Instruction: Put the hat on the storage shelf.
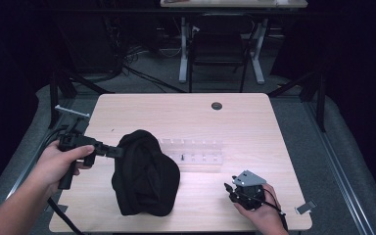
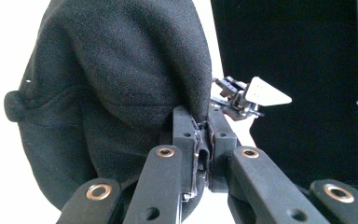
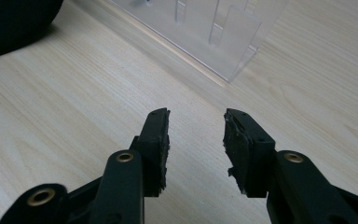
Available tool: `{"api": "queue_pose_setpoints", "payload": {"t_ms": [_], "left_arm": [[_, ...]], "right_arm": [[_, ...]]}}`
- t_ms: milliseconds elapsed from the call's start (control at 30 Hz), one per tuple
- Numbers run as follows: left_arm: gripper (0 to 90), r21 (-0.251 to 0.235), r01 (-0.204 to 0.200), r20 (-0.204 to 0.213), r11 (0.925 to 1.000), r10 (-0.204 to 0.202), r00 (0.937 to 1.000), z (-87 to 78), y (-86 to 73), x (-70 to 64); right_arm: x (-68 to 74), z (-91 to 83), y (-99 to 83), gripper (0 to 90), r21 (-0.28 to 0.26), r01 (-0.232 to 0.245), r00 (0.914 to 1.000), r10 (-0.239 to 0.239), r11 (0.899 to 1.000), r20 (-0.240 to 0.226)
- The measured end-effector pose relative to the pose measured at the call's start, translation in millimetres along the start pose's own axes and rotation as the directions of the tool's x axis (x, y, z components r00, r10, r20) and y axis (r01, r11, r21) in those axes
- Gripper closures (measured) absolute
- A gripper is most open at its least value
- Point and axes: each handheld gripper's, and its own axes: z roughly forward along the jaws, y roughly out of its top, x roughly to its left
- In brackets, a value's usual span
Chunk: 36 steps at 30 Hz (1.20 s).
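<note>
A black cap [image 1: 144, 174] of soft fabric lies at the table's front left part. My left gripper [image 1: 117, 152] reaches in from the left and is shut on the cap's left edge. In the left gripper view the cap [image 2: 116, 88] hangs over the jaws, and a fold of its fabric is pinched at the left gripper [image 2: 204, 126]. My right gripper [image 1: 235, 188] sits low over the table at the front right, apart from the cap. In the right gripper view it [image 3: 196, 128] stands open over bare wood, with the cap's edge [image 3: 14, 23] at the top left.
A clear plastic rack [image 1: 193, 152] with upright dividers stands right of the cap; its corner [image 3: 219, 42] lies just ahead of the right jaws. A round grommet [image 1: 217, 105] sits in the table's far part. A small tag [image 1: 305, 207] lies off the table's front right corner.
</note>
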Motion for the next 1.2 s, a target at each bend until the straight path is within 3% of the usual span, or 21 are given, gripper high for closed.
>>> {"api": "queue_pose_setpoints", "payload": {"t_ms": [467,900,1200], "left_arm": [[85.2,-0.005,-0.010,0.024,0.9999,0.010,0.9997,-3.3,4.8,-9.9],[85.2,-0.071,-0.013,0.051,0.9974,0.017,0.9986,-20.9,11.8,-19.6],[85.2,-0.089,-0.020,0.072,0.9958,0.026,0.9970,-21.9,17.1,-27.5]], "right_arm": [[-1.0,-0.2,-0.1,60.1,-0.002,0.003,1.0000,-0.003,1.000,-0.002],[-1.2,-0.1,0.0,60.1,0.003,0.007,1.0000,-0.007,1.000,0.000],[-1.3,-0.6,0.0,60.1,0.001,0.010,1.0000,-0.010,1.000,0.002]]}}
